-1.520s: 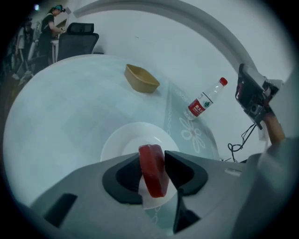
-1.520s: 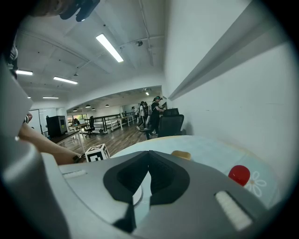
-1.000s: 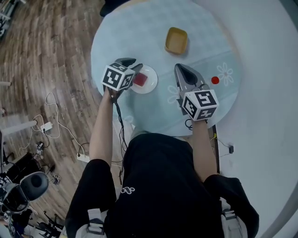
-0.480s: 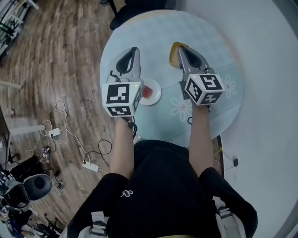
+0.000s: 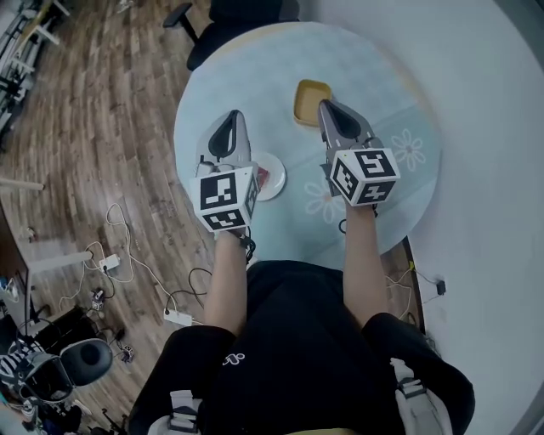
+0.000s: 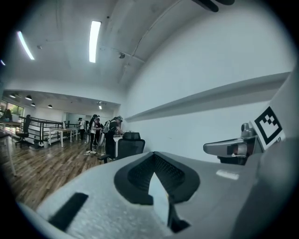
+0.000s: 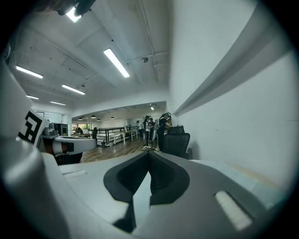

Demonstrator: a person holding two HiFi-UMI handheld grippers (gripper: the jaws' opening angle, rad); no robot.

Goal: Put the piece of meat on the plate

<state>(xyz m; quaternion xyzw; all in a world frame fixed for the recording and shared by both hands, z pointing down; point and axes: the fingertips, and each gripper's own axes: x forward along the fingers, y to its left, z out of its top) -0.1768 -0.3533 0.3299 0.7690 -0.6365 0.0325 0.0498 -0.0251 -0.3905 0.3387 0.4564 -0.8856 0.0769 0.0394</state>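
Note:
The piece of red meat [image 5: 263, 177] lies on the small white plate [image 5: 274, 178] on the round pale-blue table [image 5: 255, 76]. My left gripper [image 5: 231, 115] is held level, high above the table, and its cube covers the plate's left part. Its jaws are shut with nothing between them, as the left gripper view [image 6: 153, 155] shows. My right gripper [image 5: 331, 110] hovers level to the right of the plate, over the table's flower pattern. Its jaws also meet on nothing in the right gripper view [image 7: 149, 153].
A yellow bowl [image 5: 308, 101] sits on the table beyond the plate, close to the right gripper's tip. A black office chair [image 5: 223, 25] stands at the table's far side. Cables and a power strip [image 5: 178, 317] lie on the wooden floor at left. People stand far off [image 6: 100, 130].
The left gripper was open, low over the meat on the plate; it has shut, risen and tipped up to level. The right gripper also rose. The meat stays on the plate.

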